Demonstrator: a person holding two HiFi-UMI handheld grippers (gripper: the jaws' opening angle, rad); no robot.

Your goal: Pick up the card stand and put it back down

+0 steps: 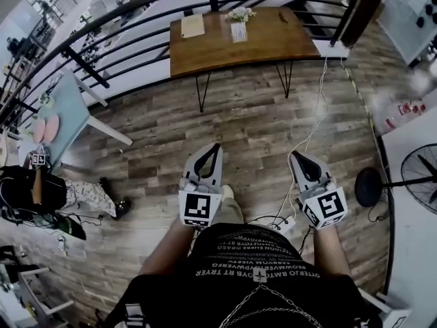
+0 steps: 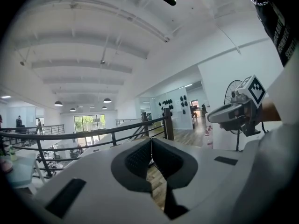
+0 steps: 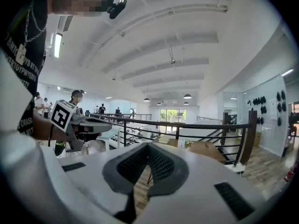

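Card stand (image 1: 238, 32): one; beneath it, one table (image 1: 273, 41).

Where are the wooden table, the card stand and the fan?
wooden table (image 1: 273, 43), head view, bare part of its top
card stand (image 1: 238, 31), head view, its white front
fan (image 1: 422, 180), head view, its round cage

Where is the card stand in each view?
Head view: the card stand is at top centre, on the table.
Left gripper view: not in it.
Right gripper view: the card stand shows small, just above the jaws and right of centre.
Shared landmark: the thick black railing post, which also shows in the left gripper view and the right gripper view.
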